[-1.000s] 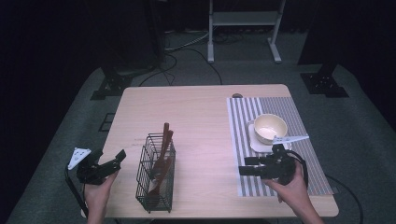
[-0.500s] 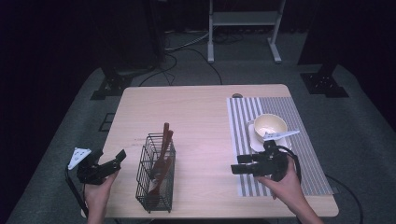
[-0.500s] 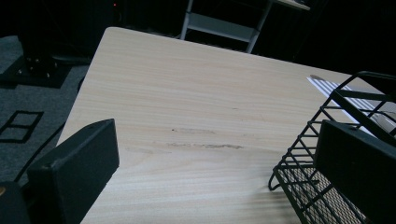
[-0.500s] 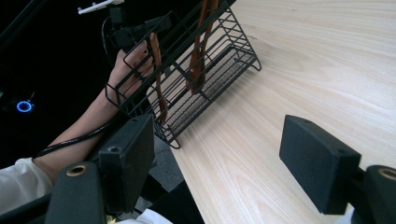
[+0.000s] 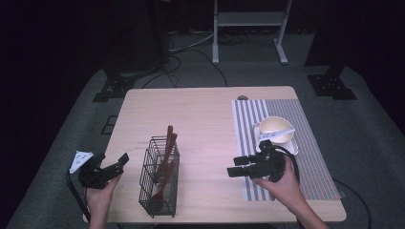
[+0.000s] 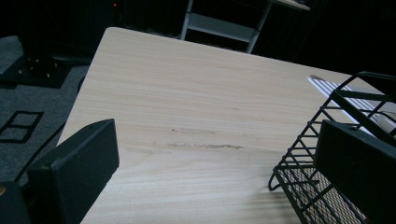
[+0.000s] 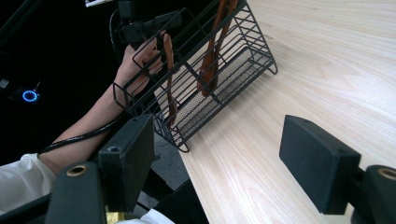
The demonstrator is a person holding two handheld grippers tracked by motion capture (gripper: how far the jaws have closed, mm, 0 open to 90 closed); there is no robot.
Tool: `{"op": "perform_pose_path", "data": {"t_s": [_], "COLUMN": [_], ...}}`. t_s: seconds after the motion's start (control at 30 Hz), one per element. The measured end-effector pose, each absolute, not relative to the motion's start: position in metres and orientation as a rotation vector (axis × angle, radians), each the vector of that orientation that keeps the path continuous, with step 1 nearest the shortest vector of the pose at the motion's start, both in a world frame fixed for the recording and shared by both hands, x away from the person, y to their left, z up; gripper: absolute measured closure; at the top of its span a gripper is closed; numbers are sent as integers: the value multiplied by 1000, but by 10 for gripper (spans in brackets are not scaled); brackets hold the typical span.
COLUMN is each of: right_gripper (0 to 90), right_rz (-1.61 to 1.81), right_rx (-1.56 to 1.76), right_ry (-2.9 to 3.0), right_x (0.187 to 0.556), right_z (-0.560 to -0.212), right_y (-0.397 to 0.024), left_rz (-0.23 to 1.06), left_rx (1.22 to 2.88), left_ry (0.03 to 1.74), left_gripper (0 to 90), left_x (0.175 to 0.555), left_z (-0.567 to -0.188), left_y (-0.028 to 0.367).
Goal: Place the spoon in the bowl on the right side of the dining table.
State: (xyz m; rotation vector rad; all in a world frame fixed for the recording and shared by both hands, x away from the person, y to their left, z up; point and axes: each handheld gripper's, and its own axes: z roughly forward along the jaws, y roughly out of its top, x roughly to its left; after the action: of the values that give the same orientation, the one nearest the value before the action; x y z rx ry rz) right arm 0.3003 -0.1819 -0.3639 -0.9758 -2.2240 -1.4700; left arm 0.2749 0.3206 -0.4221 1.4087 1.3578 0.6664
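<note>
The right gripper, jaws apart and empty, points left at the wire basket, whose wooden utensils stand upright, nearer the left gripper.

The left gripper sits level in the person's left hand, its two black jaws spread wide with nothing between them. The right gripper lies in the right hand, forearm angling up from below; its jaws also stand wide apart and bare. Beyond the right jaws, the left hand and forearm show, a cable trailing along the arm.
</note>
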Motion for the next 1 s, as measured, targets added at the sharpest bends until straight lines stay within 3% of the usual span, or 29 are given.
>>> {"op": "perform_pose_path", "data": {"t_s": [1.0], "right_gripper": [258], "right_rz": [-1418], "right_rx": [-911], "right_ry": [-2233], "right_x": [316], "right_z": [-355], "right_y": [-146], "left_rz": [666], "left_rx": [1409], "left_ry": [1354], "left_gripper": [0], "left_x": [275], "left_z": [-422], "left_y": [321]}}
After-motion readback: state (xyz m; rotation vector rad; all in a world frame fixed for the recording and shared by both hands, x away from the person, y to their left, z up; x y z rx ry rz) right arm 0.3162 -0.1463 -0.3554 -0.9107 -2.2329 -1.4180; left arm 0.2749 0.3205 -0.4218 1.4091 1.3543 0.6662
